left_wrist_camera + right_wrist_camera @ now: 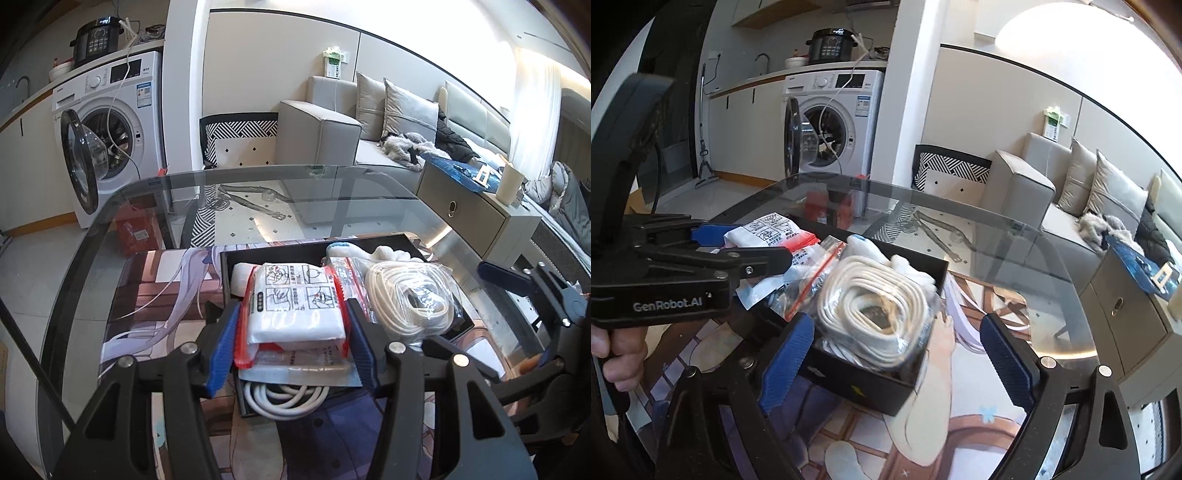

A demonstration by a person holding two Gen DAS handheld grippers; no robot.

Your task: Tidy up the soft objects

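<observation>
A black tray [273, 254] sits on a printed mat [159, 295] on the glass table. My left gripper [291, 306] is shut on a white packet with red edges [295, 299], its blue pads pressing both sides above the tray's near part. Beside the packet lies a bagged coil of white cable [406, 299]. White cloth [388, 254] fills the tray's far corner, and a white hose [284, 398] shows under the packet. My right gripper [897, 321] is open wide, its pads either side of the tray's corner and the cable coil [879, 306], touching neither.
The glass table's curved edge [258, 173] runs beyond the tray. On the floor stand a washing machine with its door open [107, 140], a grey sofa [332, 129] and a low cabinet [469, 210]. A hand [620, 354] holds the left gripper's handle.
</observation>
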